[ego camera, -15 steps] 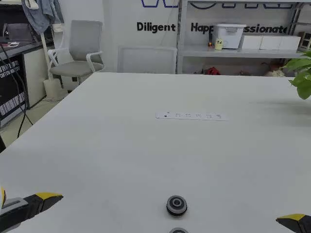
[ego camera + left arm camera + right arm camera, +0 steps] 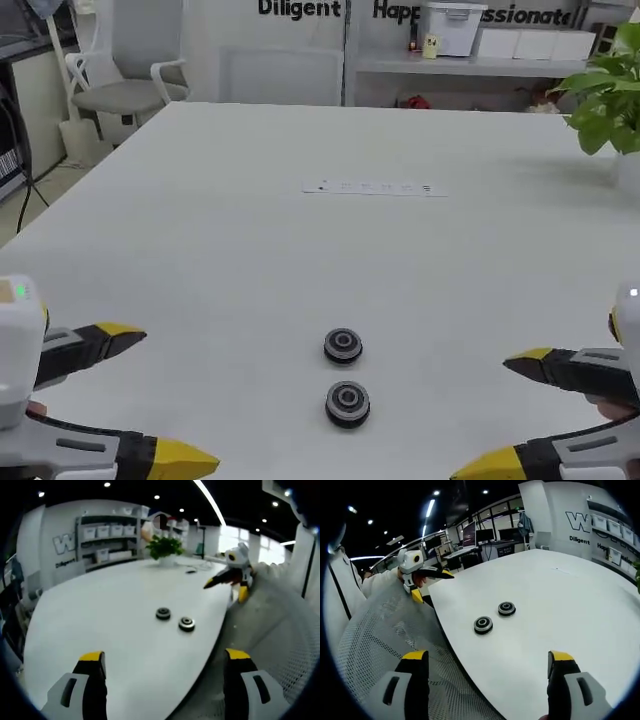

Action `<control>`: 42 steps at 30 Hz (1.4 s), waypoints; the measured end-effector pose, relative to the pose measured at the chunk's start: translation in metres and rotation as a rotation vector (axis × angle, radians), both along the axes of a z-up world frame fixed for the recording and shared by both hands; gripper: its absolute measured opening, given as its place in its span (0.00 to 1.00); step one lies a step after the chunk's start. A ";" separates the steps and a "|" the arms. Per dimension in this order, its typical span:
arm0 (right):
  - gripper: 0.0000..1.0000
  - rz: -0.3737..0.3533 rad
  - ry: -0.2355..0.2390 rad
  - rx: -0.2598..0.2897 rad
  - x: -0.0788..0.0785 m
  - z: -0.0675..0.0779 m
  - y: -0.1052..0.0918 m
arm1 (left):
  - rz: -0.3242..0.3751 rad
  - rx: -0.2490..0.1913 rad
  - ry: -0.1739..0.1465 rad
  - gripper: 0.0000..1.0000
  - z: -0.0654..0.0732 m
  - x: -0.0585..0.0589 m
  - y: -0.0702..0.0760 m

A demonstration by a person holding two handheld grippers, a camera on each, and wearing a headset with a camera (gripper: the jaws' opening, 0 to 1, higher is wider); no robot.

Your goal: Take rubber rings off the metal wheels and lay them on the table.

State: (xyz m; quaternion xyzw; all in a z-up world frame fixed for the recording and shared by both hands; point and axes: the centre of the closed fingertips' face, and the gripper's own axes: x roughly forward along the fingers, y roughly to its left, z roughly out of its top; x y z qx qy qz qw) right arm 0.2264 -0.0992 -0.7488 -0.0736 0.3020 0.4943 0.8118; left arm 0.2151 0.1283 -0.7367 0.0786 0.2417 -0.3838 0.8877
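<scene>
The head view has dipped since half a second ago, so the far room has slid up and the near worktop (image 2: 250, 250) has come in. Then one wheel showed whole and the other was cut by the bottom edge; now both are in full view. Only jaw tips peeked in at the bottom corners before, and now both jaws of each gripper show.

The left gripper (image 2: 176, 400) hovers at the near left with its jaws spread wide and nothing between them. The right gripper (image 2: 482, 418) at the near right is spread the same way. Neither touches a wheel.

The far wheel (image 2: 343, 346) and near wheel (image 2: 347, 404) sit in the open between the two grippers, near the worktop's near edge. They are lined up near to far, close together but apart. Each lies flat with its hub hole facing up, so its axis stands upright. A black rubber ring (image 2: 330, 405) is still around each rim.

Farther off, a power strip (image 2: 372, 187) lies across the middle of the worktop. A potted plant (image 2: 600, 100) stands at the far right, a chair (image 2: 120, 90) beyond the far left corner, and shelves with white boxes (image 2: 455, 28) behind.
</scene>
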 end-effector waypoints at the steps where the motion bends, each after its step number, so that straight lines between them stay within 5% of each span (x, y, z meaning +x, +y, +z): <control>1: 0.96 0.001 0.000 -0.001 0.000 0.000 0.000 | -0.001 -0.001 0.001 1.00 0.000 0.000 0.000; 42: 0.94 -0.001 0.031 0.046 0.005 -0.006 -0.005 | 0.016 0.022 -0.012 1.00 0.003 0.007 0.005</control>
